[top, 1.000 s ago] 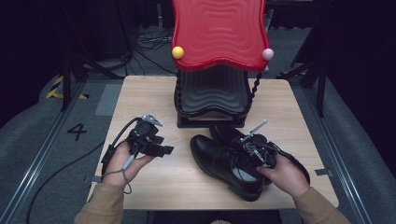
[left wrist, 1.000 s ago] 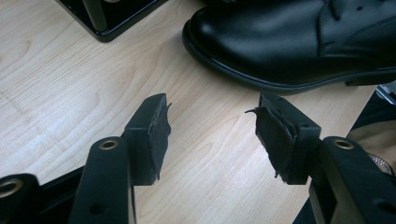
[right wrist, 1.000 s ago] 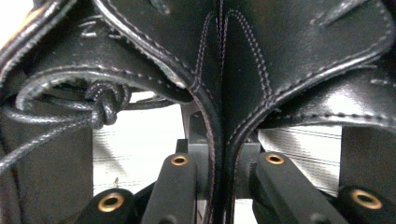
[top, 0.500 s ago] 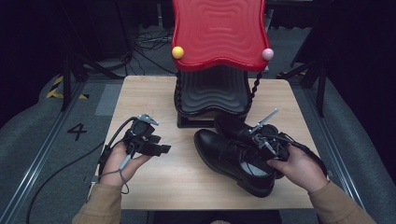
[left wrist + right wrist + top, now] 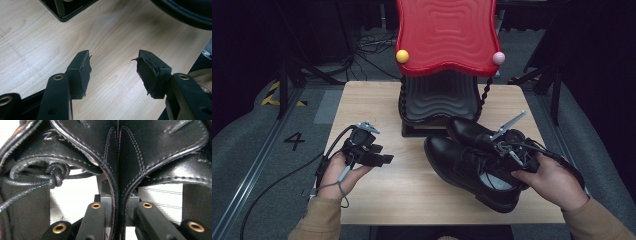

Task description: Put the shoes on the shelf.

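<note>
Right gripper view has the right gripper closed tight on the heel seam of a black shoe, leather pinched between the jaws and the lace knot off to one side of them. So the grasp looks done; moving the shoe (perhaps onto the rack) remains. The left gripper gapes wide, nothing between its jaws but bare table, the second shoe lying beyond them.

Both forearms wear tan sleeves. The left gripper is black, with brass-ringed screw holes and worn, frayed rubber pads. A dark cable trails from it. The right gripper has the same black arms and brass rings, and a grey plate on top.
</note>
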A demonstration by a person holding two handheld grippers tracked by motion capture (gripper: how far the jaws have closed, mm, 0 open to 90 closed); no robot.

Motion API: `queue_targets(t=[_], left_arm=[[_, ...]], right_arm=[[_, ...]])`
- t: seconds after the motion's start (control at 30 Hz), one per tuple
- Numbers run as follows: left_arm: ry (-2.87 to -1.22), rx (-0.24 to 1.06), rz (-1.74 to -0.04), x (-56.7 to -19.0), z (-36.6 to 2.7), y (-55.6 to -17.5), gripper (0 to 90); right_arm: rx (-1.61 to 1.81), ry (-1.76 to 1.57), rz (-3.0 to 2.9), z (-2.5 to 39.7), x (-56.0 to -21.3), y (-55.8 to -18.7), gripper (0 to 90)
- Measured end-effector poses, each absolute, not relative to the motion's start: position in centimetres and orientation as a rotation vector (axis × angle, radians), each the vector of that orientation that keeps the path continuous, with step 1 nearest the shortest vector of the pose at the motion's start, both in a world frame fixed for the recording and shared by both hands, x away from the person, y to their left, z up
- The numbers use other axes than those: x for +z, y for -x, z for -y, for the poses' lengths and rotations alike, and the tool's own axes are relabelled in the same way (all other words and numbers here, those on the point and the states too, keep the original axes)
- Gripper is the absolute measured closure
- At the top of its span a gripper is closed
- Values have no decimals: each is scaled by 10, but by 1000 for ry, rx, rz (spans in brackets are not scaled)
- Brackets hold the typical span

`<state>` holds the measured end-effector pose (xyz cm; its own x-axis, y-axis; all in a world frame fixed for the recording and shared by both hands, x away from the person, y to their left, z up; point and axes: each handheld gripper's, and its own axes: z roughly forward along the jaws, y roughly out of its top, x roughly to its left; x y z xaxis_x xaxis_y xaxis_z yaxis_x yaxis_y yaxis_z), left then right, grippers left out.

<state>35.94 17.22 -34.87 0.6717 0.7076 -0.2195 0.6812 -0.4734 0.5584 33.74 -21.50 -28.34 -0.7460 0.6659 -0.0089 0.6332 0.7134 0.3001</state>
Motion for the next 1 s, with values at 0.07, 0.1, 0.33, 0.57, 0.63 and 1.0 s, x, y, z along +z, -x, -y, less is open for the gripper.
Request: queue_targets(t=[0.07, 0.1, 0.33, 0.57, 0.63, 1.0], left_arm=[[-2268, 60, -1058, -349, -172, -360, 445], [-2267, 58, -1057, -349, -172, -360, 445], [-2259, 56, -1066, -349, -174, -360, 445], [-2257, 51, -1070, -350, -175, -361, 446], [-2255, 47, -1071, -351, -175, -361, 446], [-2247, 44, -1082, -352, -178, -362, 446]], right_arm=[[450, -1067, -2794, 217, -278, -336, 830], [465, -1069, -2794, 219, -275, -336, 830], [510, -1062, -2765, 222, -253, -334, 830], [541, -1056, -2744, 224, -225, -332, 829], [546, -1051, -2735, 224, -216, -331, 829], [573, -1041, -2707, 225, -180, -331, 829]])
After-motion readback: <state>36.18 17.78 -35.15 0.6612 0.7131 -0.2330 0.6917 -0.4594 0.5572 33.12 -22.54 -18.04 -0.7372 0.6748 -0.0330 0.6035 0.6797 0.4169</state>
